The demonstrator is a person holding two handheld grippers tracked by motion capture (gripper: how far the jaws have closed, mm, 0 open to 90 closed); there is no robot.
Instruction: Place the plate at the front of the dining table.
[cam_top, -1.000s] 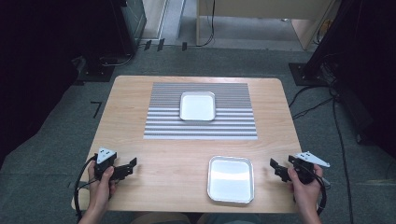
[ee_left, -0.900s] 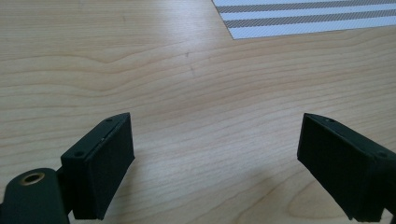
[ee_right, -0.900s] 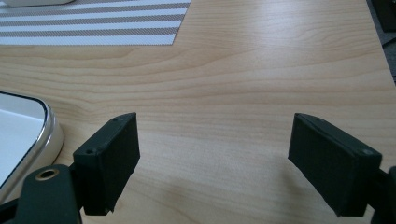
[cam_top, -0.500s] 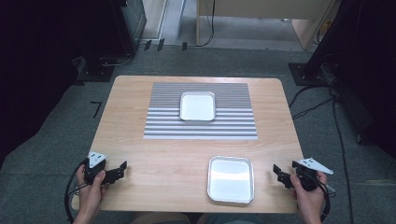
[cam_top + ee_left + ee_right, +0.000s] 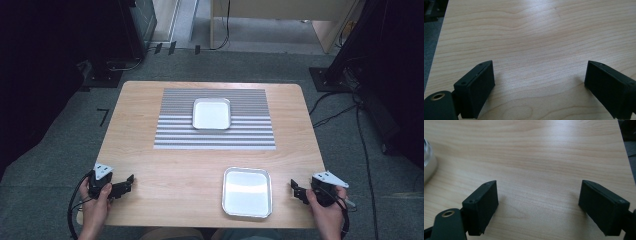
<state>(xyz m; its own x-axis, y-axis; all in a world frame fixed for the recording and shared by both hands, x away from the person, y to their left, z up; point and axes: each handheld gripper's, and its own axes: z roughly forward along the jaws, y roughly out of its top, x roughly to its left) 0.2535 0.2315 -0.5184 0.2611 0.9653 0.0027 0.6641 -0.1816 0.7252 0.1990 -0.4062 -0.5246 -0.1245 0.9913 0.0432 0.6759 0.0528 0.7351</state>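
Observation:
Two empty metal trays lie on the wooden table. The far tray sits on a grey striped mat; the near tray rests on bare wood close to the front edge. My left gripper rests at the front left corner, open, with only wood between its jaws. At the front right edge my right gripper is open too, just right of the near tray, whose rim shows at the left of the right gripper view.
Dark equipment stands and cables lie on the grey carpet around the table. A wooden cabinet stands beyond the far edge. Bare wood stretches between the mat and the front edge.
Both hands have drawn back toward the table's front corners, the left gripper moving left and nearer, the right gripper slightly right and nearer. The trays have not moved.

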